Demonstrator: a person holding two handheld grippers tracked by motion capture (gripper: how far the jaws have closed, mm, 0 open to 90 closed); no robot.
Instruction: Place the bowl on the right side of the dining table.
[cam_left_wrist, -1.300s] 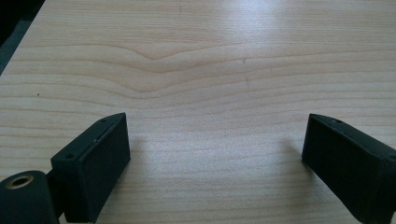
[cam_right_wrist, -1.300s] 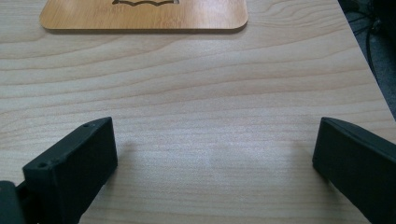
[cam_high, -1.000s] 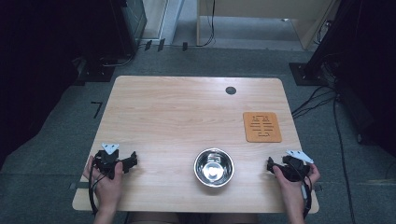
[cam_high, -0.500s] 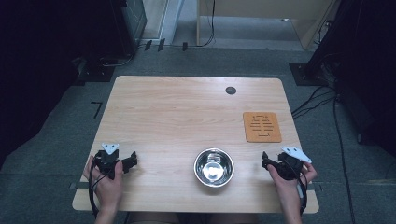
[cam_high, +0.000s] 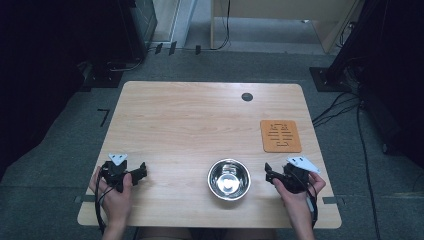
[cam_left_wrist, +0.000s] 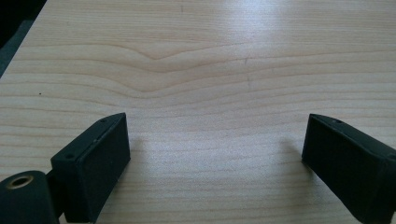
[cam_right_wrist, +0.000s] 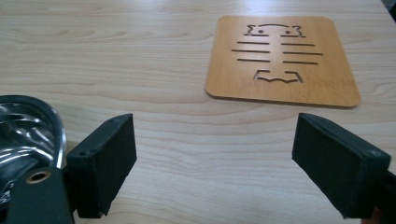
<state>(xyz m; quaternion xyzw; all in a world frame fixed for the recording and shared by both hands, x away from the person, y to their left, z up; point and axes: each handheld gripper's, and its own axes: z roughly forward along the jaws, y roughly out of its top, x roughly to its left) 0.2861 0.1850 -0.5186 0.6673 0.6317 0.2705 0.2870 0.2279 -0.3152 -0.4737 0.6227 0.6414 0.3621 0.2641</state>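
A shiny steel bowl (cam_high: 229, 179) sits near the front edge of the wooden table (cam_high: 200, 125), slightly right of centre. My right gripper (cam_high: 268, 172) rests on the table just right of the bowl, jaws open and pointing left at it. In the right gripper view the gripper (cam_right_wrist: 233, 163) holds nothing, with the bowl's rim (cam_right_wrist: 28, 130) beside its left jaw. My left gripper (cam_high: 143, 171) lies at the front left, well apart from the bowl. Its jaws (cam_left_wrist: 215, 163) stand wide open over bare wood.
An orange wooden trivet (cam_high: 280, 136) with cut-out slots lies at the right, behind my right gripper, and it shows ahead in the right gripper view (cam_right_wrist: 282, 60). A small dark round hole (cam_high: 247, 97) marks the far edge of the table. Cables and dark furniture surround the table.
My right gripper has slid left, closer to the bowl. The left gripper and the bowl have stayed put.
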